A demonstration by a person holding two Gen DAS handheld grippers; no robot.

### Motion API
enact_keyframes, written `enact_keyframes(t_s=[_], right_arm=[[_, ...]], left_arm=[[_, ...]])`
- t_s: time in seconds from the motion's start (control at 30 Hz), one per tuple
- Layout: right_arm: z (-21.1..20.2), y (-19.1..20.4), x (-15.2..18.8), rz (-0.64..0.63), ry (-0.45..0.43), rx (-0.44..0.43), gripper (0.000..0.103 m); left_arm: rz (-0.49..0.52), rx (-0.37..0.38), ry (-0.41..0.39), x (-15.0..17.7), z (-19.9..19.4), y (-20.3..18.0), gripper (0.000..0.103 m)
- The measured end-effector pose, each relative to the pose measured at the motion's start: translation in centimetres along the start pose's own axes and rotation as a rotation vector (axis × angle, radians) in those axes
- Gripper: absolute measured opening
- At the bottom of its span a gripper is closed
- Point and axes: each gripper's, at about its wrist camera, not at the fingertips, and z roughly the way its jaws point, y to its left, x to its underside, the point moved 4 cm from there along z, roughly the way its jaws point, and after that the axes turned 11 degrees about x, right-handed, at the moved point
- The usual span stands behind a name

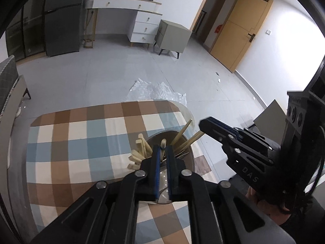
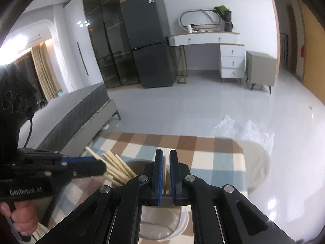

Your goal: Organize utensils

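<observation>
Black linkage arms and blue ribbed pads of left gripper (image 1: pixel 163 148) right over holder (image 1: pixel 191 156), pointing steeply down into it. Jaws narrow; pale stick end (image 1: pixel 163 142) standing between the tips, pad contact not readable. Holder round, smooth, greyish translucent wall, shiny bottom visible between the fingers. Sitting on chequered tablecloth (image 1: pixel 81 146) of flat matte squares in brown, blue and cream, close to the table's rounded end.

Chopsticks (image 1: pixel 140 148) in holder: light wood, straight, blunt square-cut ends. One bunch fanned over the holder's left rim, a few darker slim ones leaning out over the far right rim toward right gripper.

Right gripper (image 2: pixel 166 152) also above holder, same black frame and blue grooved pads. Jaws narrow but not pinching: single thin stick (image 2: pixel 165 172) upright in the slot, visible gap on its right side. In left wrist view, this gripper's closed-looking tip just right of holder, beside the leaning sticks. Right hand (image 1: pixel 264 203) wrapped on its handle, lower right of holder. Left hand (image 2: pixel 22 215) gripping the other handle, left of holder.

Crumpled clear plastic sheet (image 1: pixel 158 91) on glossy grey floor beyond holder, past the table edge.
</observation>
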Motion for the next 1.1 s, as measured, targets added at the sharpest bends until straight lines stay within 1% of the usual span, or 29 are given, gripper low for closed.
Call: enact_keyframes(t_s=[0.07, 0.13, 0.2, 0.27, 0.3, 0.33, 0.37, 0.43, 0.5, 0.53, 0.63, 0.67, 0.8, 0.83, 0.87, 0.9, 0.97, 1.1], right_arm=[[-1.1, -0.6, 0.2, 0.035, -0.007, 0.004, 0.029], [-2.3, -0.6, 0.3, 0.05, -0.02, 0.005, 0.03], [-3.5, -0.7, 0.2, 0.053, -0.033, 0.02, 0.034], [-5.1, -0.7, 0.2, 0.056, -0.058, 0.024, 0.038], [-6.0, -0.7, 0.2, 0.058, -0.069, 0.027, 0.039], [-6.6, -0.7, 0.2, 0.062, -0.08, 0.032, 0.043], [-7.4, -0.8, 0.2, 0.068, -0.094, 0.036, 0.05], [-8.7, -0.7, 0.2, 0.078, -0.117, 0.034, 0.057], [-10.4, -0.4, 0.2, 0.079, -0.141, 0.036, 0.059], [-10.9, -0.2, 0.2, 0.077, -0.15, 0.038, 0.063], [-13.2, 0.3, 0.3, 0.078, -0.192, 0.041, 0.067], [-14.0, 0.4, 0.4, 0.082, -0.207, 0.042, 0.07], [-16.7, 0.8, 1.0, 0.098, -0.257, 0.054, 0.076], [-17.1, 0.9, 1.1, 0.1, -0.266, 0.057, 0.079], [-17.5, 1.1, 1.3, 0.1, -0.276, 0.057, 0.08], [-18.0, 1.3, 1.5, 0.1, -0.288, 0.057, 0.08], [-18.9, 1.5, 1.8, 0.099, -0.311, 0.061, 0.085], [-20.7, 2.0, 3.0, 0.1, -0.358, 0.07, 0.093]], left_arm=[[-0.017, -0.012, -0.016, 0.1, -1.0, -0.1, 0.028], [-0.028, -0.034, -0.044, 0.3, -2.0, -0.1, 0.039], [-0.025, -0.07, -0.074, 0.5, -3.5, -0.5, 0.046], [-0.019, -0.093, -0.093, 0.7, -4.4, -0.9, 0.057], [-0.017, -0.105, -0.102, 0.8, -4.9, -1.2, 0.059], [-0.013, -0.117, -0.113, 0.9, -5.5, -1.6, 0.063], [-0.008, -0.127, -0.125, 1.1, -6.1, -2.1, 0.065], [0.004, -0.135, -0.137, 1.3, -6.8, -2.6, 0.069], [0.02, -0.152, -0.155, 1.8, -7.7, -3.4, 0.071], [0.025, -0.158, -0.165, 1.9, -8.0, -3.4, 0.073], [0.033, -0.177, -0.192, 2.5, -9.0, -3.9, 0.081], [0.033, -0.181, -0.201, 2.8, -9.5, -4.1, 0.081], [0.034, -0.2, -0.235, 3.6, -10.6, -4.3, 0.082], [0.036, -0.204, -0.245, 3.8, -10.9, -4.4, 0.082], [0.038, -0.212, -0.259, 4.1, -11.3, -4.5, 0.083], [0.039, -0.219, -0.273, 4.4, -11.7, -4.6, 0.084], [0.035, -0.23, -0.302, 4.9, -12.5, -4.7, 0.089], [0.038, -0.255, -0.363, 6.0, -13.8, -4.8, 0.093]])
